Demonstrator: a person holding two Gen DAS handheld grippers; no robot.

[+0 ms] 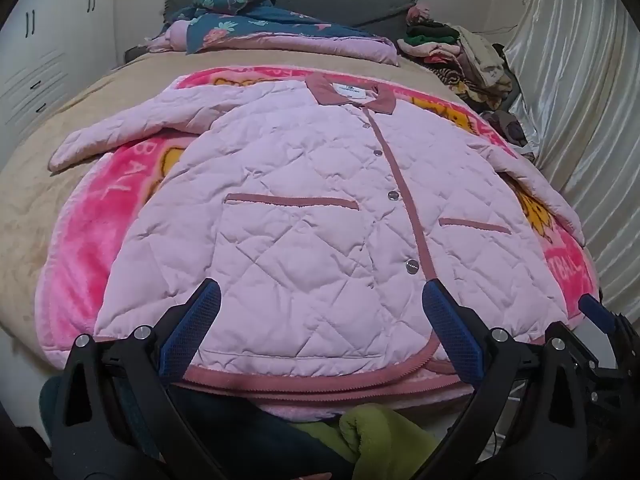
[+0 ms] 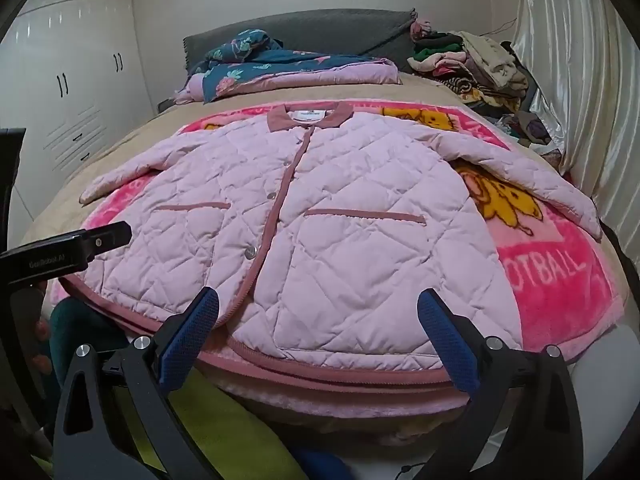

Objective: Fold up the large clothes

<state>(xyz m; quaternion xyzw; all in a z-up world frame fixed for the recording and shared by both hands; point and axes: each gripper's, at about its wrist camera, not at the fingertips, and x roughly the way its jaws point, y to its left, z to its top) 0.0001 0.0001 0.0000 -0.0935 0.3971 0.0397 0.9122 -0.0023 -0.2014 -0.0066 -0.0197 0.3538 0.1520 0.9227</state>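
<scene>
Left tool angled down over the near hem, jaws spread wide, nothing between the pads. Right tool same pose, wide open and empty, just beside the left one. Pink quilted jacket lies flat, front up, buttoned, sleeves out to both sides, on a pink printed blanket spread over the bed. Collar points to the far end. Beyond it: floral folded bedding by the headboard, a clothes pile at the far right against the curtain. Wardrobe on the left. Green fabric sits below the hem, near the tools.
</scene>
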